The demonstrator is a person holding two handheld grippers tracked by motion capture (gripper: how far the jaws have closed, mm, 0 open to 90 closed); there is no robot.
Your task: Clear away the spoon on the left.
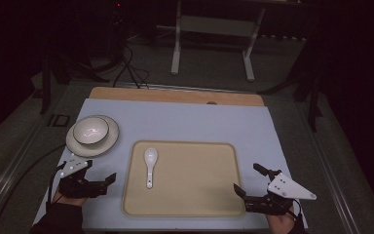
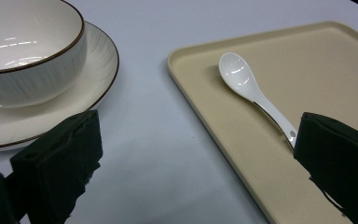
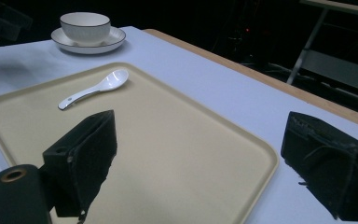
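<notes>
A white spoon (image 1: pixel 150 165) lies on the left part of a beige tray (image 1: pixel 195 180), bowl end away from me. Left of the tray, a white dark-rimmed bowl (image 1: pixel 91 130) sits on a white plate (image 1: pixel 108 145). My left gripper (image 1: pixel 100 170) is open just below the plate, at the tray's left edge, holding nothing. In its view the gripper (image 2: pixel 196 154) frames the spoon (image 2: pixel 251 88), the tray (image 2: pixel 317 70) and the bowl (image 2: pixel 28 51). My right gripper (image 1: pixel 247 178) is open at the tray's right edge. The right gripper view shows that gripper (image 3: pixel 205 154) over the tray (image 3: pixel 168 135), with the spoon (image 3: pixel 95 88) beyond.
The table (image 1: pixel 185 122) has a pale blue top and a wooden strip (image 1: pixel 175 95) along its far edge. Beyond it are a white frame stand (image 1: pixel 214 39) and cables (image 1: pixel 129 68) on a dark floor. The bowl (image 3: pixel 85 25) and plate (image 3: pixel 114 39) stand far off in the right gripper view.
</notes>
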